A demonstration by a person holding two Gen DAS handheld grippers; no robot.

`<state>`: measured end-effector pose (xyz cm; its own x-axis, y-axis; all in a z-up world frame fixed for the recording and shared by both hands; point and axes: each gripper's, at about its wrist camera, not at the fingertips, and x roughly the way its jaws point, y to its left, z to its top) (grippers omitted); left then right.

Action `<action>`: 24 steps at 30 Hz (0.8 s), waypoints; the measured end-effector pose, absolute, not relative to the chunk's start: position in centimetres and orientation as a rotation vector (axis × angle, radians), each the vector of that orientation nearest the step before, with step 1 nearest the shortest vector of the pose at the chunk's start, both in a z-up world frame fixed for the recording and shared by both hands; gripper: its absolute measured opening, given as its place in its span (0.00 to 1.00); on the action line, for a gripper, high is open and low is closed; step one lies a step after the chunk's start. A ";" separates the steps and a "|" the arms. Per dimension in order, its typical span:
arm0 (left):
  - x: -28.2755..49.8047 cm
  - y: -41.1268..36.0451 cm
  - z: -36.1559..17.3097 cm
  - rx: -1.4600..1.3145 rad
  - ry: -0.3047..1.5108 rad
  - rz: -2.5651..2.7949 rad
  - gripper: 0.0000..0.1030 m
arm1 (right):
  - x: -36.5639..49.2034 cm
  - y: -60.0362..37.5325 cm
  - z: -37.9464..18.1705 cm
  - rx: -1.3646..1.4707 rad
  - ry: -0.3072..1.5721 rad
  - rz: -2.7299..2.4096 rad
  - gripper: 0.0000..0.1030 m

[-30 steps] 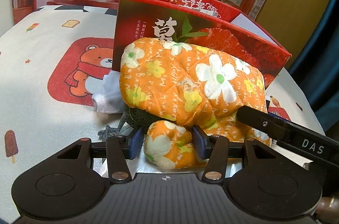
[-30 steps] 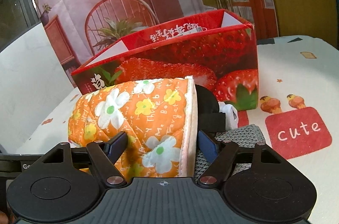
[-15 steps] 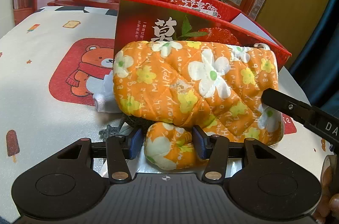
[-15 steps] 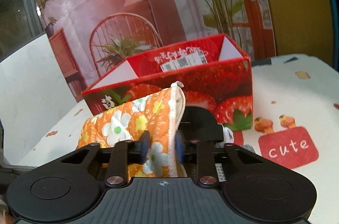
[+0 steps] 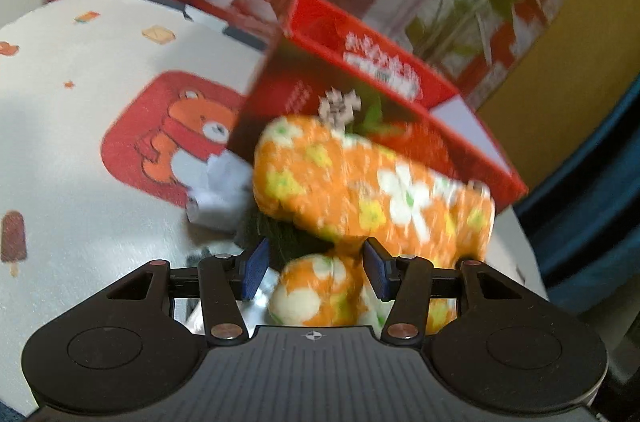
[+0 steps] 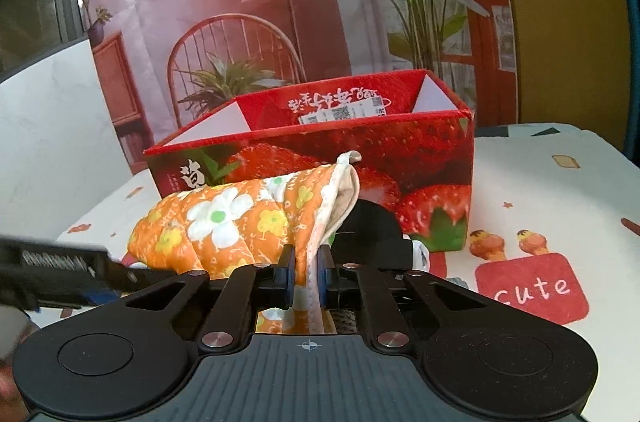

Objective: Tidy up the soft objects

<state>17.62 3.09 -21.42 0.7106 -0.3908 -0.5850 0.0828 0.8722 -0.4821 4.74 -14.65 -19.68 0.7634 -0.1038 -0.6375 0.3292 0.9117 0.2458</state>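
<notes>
An orange flowered oven mitt (image 5: 372, 190) hangs in front of an open red strawberry box (image 5: 360, 94). My left gripper (image 5: 316, 266) has the mitt's thumb (image 5: 316, 294) between its blue pads and looks shut on it, though this view is blurred. In the right wrist view the mitt (image 6: 224, 226) stretches leftwards, with its white-lined cuff (image 6: 340, 198) standing up. My right gripper (image 6: 306, 270) is shut on the cuff's edge. The left gripper (image 6: 60, 270) shows at the left edge of that view. The box (image 6: 320, 158) stands open just behind.
A white cloth (image 5: 220, 190) and a dark knitted piece (image 5: 280, 234) lie under the mitt. A black soft item (image 6: 368, 226) sits beside the cuff. The tablecloth carries a bear patch (image 5: 172, 138) and a "cute" patch (image 6: 532, 286). A printed backdrop hangs behind the table.
My right gripper has shut on the mitt's cuff and raised it. The left gripper has rolled and shifted with the thumb between its pads, and the mitt now hangs tilted.
</notes>
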 end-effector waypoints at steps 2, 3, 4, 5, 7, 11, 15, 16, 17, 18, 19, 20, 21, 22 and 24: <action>17.9 3.5 -20.9 -0.457 0.722 -0.260 0.53 | 4.7 -14.7 -19.7 0.360 0.663 -0.241 0.10; 18.1 3.7 -20.8 -0.467 0.718 -0.250 0.53 | 4.7 -14.7 -19.8 0.361 0.664 -0.242 0.10; 18.3 3.9 -20.6 -0.482 0.715 -0.239 0.53 | 4.6 -14.8 -19.8 0.362 0.664 -0.243 0.10; 18.8 4.1 -20.6 -0.498 0.718 -0.235 0.53 | 4.6 -14.8 -19.9 0.363 0.664 -0.244 0.10; 19.7 4.4 -20.6 -0.533 0.734 -0.235 0.53 | 4.6 -14.8 -20.0 0.366 0.665 -0.245 0.10; 21.3 4.6 -21.0 -0.588 0.753 -0.234 0.53 | 4.6 -14.8 -20.0 0.364 0.666 -0.246 0.10; 21.4 4.0 -20.8 -0.545 0.743 -0.235 0.45 | 4.6 -14.8 -20.0 0.370 0.664 -0.243 0.10; 21.1 3.8 -20.4 -0.511 0.730 -0.237 0.35 | 4.6 -14.9 -19.9 0.372 0.660 -0.241 0.10; 20.9 3.7 -20.0 -0.475 0.721 -0.242 0.30 | 4.5 -14.9 -19.8 0.374 0.654 -0.238 0.10; 20.7 3.5 -19.6 -0.451 0.715 -0.249 0.25 | 4.5 -14.9 -19.6 0.376 0.645 -0.234 0.10; 20.5 3.6 -19.2 -0.444 0.710 -0.255 0.23 | 4.4 -14.9 -19.4 0.376 0.635 -0.231 0.10; 20.1 3.7 -18.8 -0.440 0.697 -0.262 0.22 | 4.4 -14.9 -19.1 0.375 0.625 -0.228 0.10; 19.8 3.6 -18.2 -0.428 0.676 -0.270 0.22 | 4.3 -14.9 -18.8 0.373 0.615 -0.226 0.10; 19.6 3.6 -17.7 -0.413 0.658 -0.278 0.21 | 4.3 -14.9 -18.4 0.366 0.600 -0.225 0.10; 19.0 3.2 -16.3 -0.367 0.613 -0.292 0.21 | 4.1 -14.9 -17.7 0.356 0.572 -0.224 0.10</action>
